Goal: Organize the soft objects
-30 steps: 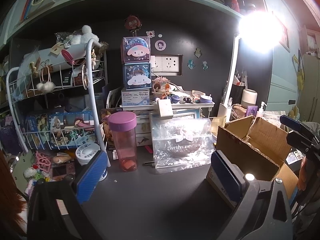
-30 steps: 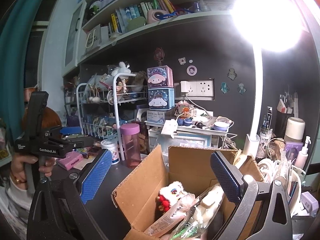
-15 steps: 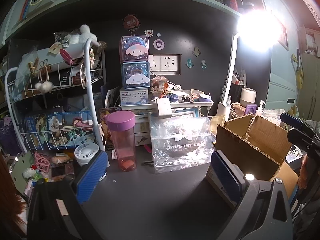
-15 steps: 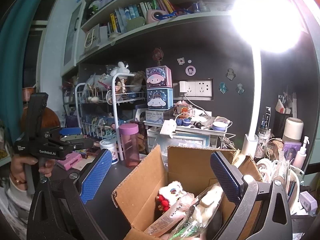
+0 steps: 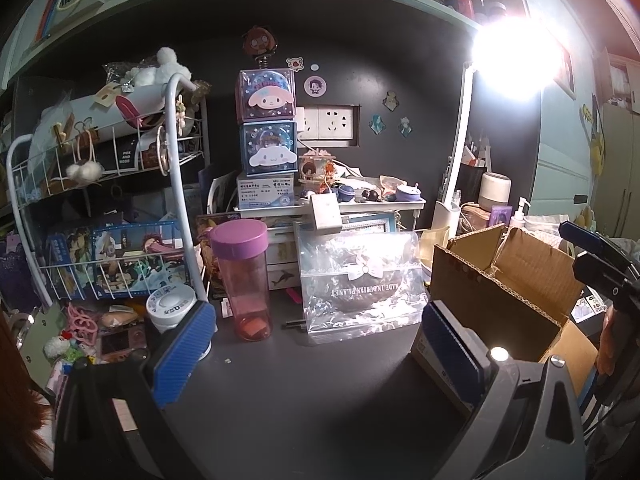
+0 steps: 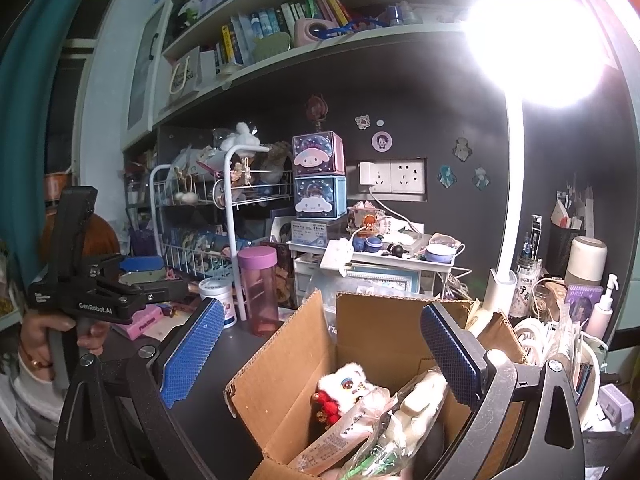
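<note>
- We see the left hand-held gripper released, blue pads wide apart, nothing between them, hovering over the dark table.
- Right hand-held gripper is also released and holds nothing; it hangs above the open cardboard box.
- In the right view we see soft things inside the box: a white lion plush with red trim, lying against a packaged snack bag, and a clear-wrapped plush just beside it.
- The box stands on the right side of the table, flaps up; in the left view it is beside the left gripper's right pad.
- A clear plastic bag with a bow print and a dark soft item inside stands upright at the back of the table, leaning on the small drawers.
- A pink bottle with purple lid stands upright left of the bag, apart from it.
- A white round tub sits at the foot of the wire rack, partly behind the left pad.
- More plush bits sit on the rack's top tier; we cannot tell exactly what they are.
- Two character boxes are stacked behind the bottle.
- The desk lamp glares at upper right.
- The person's left hand grips the left handle, seen in the right view.
</note>
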Available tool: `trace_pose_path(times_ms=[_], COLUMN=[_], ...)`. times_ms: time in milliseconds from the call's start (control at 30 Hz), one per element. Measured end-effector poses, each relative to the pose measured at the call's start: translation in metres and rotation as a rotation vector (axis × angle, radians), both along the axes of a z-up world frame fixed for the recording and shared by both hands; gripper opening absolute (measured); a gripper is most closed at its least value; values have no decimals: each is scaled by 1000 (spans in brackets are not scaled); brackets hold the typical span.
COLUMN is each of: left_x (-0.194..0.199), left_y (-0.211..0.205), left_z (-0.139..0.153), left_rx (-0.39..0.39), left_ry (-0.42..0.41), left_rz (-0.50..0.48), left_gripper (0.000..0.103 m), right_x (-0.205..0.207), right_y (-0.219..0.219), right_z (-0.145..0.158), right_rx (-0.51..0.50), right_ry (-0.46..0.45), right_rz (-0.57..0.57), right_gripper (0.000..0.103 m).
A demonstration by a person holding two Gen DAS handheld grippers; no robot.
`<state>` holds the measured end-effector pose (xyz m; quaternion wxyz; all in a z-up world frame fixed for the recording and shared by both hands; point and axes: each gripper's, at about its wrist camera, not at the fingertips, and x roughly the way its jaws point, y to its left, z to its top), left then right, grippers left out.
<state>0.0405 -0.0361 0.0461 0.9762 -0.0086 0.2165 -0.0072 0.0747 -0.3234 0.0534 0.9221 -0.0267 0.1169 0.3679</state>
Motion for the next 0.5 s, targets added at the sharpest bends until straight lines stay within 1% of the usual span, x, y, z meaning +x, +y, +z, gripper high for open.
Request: trace_pose_path(times_ms=[500], left_x=[1], left_y=[-2], left_z=[0], left_rx=[0], left_ry=[-2], left_rz=[-19], left_gripper=[103], right_x=[3], right_y=[-1], right_z=[1], right_rx=[-4], right_ry=[-4], right_rz=[15], right_gripper=[99])
